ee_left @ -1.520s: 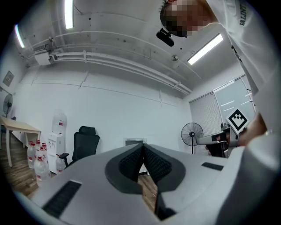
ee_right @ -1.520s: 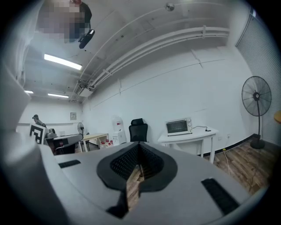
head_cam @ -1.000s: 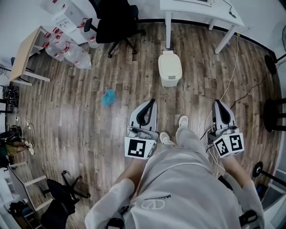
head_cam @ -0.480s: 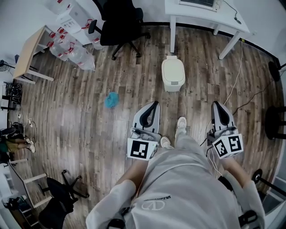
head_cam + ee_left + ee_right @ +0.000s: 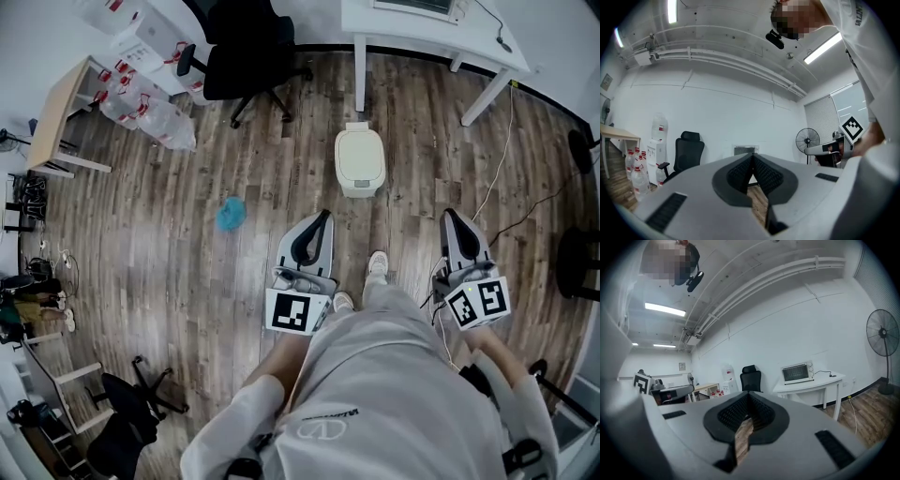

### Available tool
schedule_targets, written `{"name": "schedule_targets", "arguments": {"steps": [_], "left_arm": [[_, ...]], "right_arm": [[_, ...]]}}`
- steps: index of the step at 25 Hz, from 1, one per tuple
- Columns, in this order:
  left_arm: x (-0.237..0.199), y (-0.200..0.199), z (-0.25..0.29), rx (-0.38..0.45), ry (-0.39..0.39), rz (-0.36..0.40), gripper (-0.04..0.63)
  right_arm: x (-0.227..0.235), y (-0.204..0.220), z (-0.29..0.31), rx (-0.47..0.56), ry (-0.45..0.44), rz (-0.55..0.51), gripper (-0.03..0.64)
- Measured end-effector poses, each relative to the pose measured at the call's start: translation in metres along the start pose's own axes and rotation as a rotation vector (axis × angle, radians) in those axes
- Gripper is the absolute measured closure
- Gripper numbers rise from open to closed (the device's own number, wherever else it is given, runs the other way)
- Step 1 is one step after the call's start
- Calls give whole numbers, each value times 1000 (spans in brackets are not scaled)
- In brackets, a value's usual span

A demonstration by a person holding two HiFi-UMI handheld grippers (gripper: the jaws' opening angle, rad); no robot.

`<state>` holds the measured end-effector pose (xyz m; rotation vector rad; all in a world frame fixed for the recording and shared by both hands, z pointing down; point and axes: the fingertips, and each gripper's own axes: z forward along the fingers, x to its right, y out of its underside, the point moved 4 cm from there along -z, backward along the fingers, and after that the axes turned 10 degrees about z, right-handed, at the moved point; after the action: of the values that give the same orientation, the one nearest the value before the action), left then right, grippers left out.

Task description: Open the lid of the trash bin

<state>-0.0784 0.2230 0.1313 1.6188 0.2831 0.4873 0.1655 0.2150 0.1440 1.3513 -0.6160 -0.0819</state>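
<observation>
- On the wood floor [image 5: 187, 253], at about 12 o'clock from the person's shoes [image 5: 378, 264], sits the trash bin [image 5: 360, 161]. It's cream coloured and its lid [image 5: 360, 155] is down flat.
- Neither tool touches it. Both are held low by the person's legs, well apart from the bin and pointing roughly its way.
- Left gripper [image 5: 320, 223]: in its own view the jaws are pressed together at the tips [image 5: 751, 161] with nothing pinched, just a sliver of floor showing lower down between the pads.
- Right gripper [image 5: 452, 221]: same deal, with the tips closed on each other [image 5: 747, 398] and nothing in them.
- At 8 o'clock from the bin there's a small blue thing [image 5: 230, 214] on the floor, too small to say what it is.
- At 10 to 11 o'clock is a black office chair [image 5: 242, 47], with water bottles [image 5: 141, 108] further left.
- At 1 o'clock is a white desk [image 5: 422, 19], cut off by the top edge, with a cable [image 5: 497, 141] trailing down from it.
- The bin's front and base are hard to read from this steep angle. In both gripper views, the gripper's own grey body blocks the lower half.
</observation>
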Motion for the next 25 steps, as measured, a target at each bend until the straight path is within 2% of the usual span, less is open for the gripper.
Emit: {"name": "schedule_targets", "arguments": {"steps": [9,13,20,25], "left_arm": [[-2,3,68,-31,-49,13,597],[-4,8,85,-34,-78,47,597],[-8,20,96,-91,-87,0,597],[-22,31,102,-79,-72,12,597]], "right_arm": [[57,-21,50,-28,-45,21,600],[75,-26,68,-44,-64,24,600],[83,-14,84,-89,-72,41,600],[76,-5,96,-103,-63,41,600]]}}
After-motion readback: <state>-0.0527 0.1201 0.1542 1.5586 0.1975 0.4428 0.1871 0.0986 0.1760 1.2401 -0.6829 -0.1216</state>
